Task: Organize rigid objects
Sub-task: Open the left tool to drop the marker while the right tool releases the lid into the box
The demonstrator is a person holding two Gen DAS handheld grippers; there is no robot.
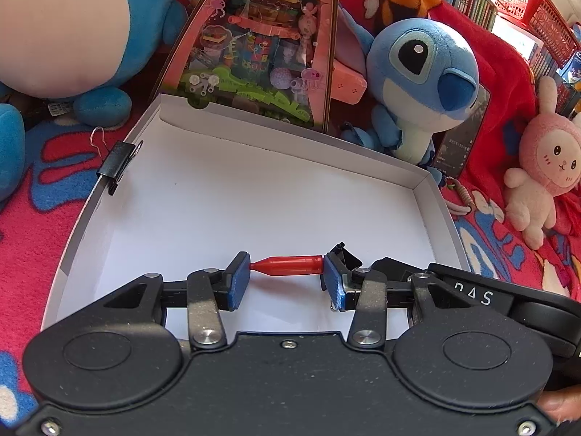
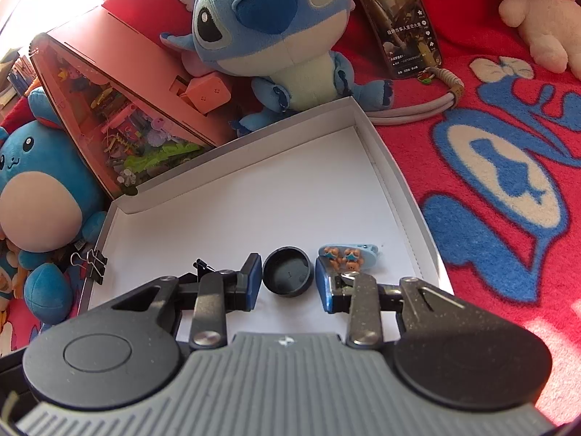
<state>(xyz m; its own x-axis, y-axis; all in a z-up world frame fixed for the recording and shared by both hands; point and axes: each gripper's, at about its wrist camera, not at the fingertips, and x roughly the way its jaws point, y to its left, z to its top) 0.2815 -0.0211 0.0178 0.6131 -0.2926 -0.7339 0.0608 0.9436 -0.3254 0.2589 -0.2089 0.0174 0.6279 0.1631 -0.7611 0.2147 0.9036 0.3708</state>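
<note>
**Two grips over the white box, each with its own way of slipping**

The left gripper [image 1: 287, 276] is closed end-to-end on a red pen cap [image 1: 288, 266]: the narrow tip meets one blue pad and the wide end meets the other, with the cap lying crosswise just above the floor of the white box [image 1: 428, 218], near its front edge. A grip by the ends is a weak one in my judgement. The pointed tip gives the pad almost nothing to bear on, so a small twist or a knock against the box floor could pop the cap out sideways and send it rolling.

The right gripper [image 2: 288, 278] brackets a black round cap [image 2: 287, 271], open side up, toward the front right of the box. Its jaws stand part open, close on each side of the cap; whether the pads actually press on it I cannot tell. If they close off-centre, the round wall could squirt forward toward the small blue charm with bear figures [image 2: 350, 254] lying just beyond the right finger, touching or nearly so.

The left wrist view alone shows the red pen cap and the grip on it; it also shows a black binder clip [image 1: 118, 165] fastened on the box's left wall. The right wrist view alone shows the round cap, the charm, and a smaller black clip [image 2: 200, 265] behind the left finger, which the left view shows only in part.
</note>
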